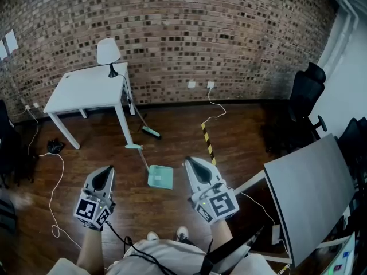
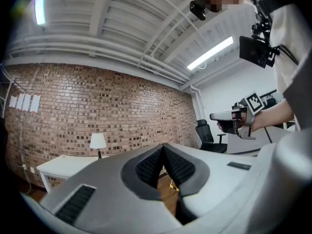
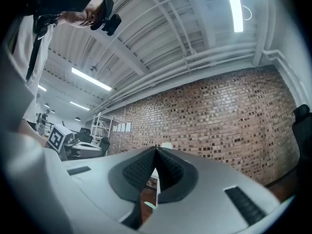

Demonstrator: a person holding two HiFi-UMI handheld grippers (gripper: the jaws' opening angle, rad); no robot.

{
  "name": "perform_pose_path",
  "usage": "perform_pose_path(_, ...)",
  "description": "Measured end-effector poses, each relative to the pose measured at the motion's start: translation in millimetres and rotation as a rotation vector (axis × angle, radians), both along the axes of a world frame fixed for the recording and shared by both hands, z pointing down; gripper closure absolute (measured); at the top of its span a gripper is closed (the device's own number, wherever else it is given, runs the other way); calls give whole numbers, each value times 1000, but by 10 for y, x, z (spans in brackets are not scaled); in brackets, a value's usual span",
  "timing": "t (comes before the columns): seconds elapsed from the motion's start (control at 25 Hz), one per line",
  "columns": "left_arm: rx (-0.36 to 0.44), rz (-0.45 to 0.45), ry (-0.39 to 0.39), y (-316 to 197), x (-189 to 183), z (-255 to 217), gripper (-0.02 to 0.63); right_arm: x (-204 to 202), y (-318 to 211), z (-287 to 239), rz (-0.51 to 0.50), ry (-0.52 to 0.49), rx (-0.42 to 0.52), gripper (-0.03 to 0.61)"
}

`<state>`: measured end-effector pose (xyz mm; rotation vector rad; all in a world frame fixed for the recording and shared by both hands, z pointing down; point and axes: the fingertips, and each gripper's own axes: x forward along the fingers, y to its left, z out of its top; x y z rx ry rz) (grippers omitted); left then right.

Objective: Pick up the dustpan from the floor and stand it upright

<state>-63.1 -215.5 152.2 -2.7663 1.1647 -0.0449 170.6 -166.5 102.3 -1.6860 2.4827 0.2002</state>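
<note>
**Operator:** Report gripper state and target location.

**Me:** My left gripper (image 1: 104,175) and right gripper (image 1: 192,165) are both fully closed and empty. The dustpan (image 1: 160,177) lies flat on the floor (image 1: 241,136) between them, with its handle (image 1: 141,156) pointing away from me.

**Operator:** Handling?

**Me:** It is probably light, rigid plastic and may be slick. I judge the handle to be the best hold. Clamp firmly to prevent swivelling.

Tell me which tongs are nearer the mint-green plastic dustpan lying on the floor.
Right. The right tongs hover close off the right edge of the mint-green plastic dustpan; the left tongs hover farther away on its left. Both are shut, empty.
</note>
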Motion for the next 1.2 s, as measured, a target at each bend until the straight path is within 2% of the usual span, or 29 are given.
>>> perform_pose_path(0.12,-1,-4,-10,15,-103,3,621,-102,17,-3,-1,2,-6,598)
perform_pose_path(0.28,-3,32,-97,139,-145,62,621,-265,81,53,13,14,-34,598)
perform_pose_path(0.4,-16,53,-94,261,-263,125,621,-358,238,139,44,42,-67,598)
perform_pose_path(0.56,-19,60,-104,346,-434,181,621,-390,384,257,75,-19,-108,598)
perform_pose_path(0.64,-30,57,-108,485,-450,260,621,-393,516,346,76,-15,-131,598)
perform_pose_path(0.8,-94,62,-136,912,-397,440,621,-386,877,466,75,21,-159,598)
perform_pose_path(0.96,-70,48,-127,1327,-391,586,621,-326,1346,557,73,31,-161,598)
perform_pose_path(1.12,-78,44,-132,2098,-221,598,621,-218,2070,604,65,35,-135,598)
perform_pose_path(1.2,-55,25,-121,2522,-148,574,621,-137,2504,603,52,29,-116,598)
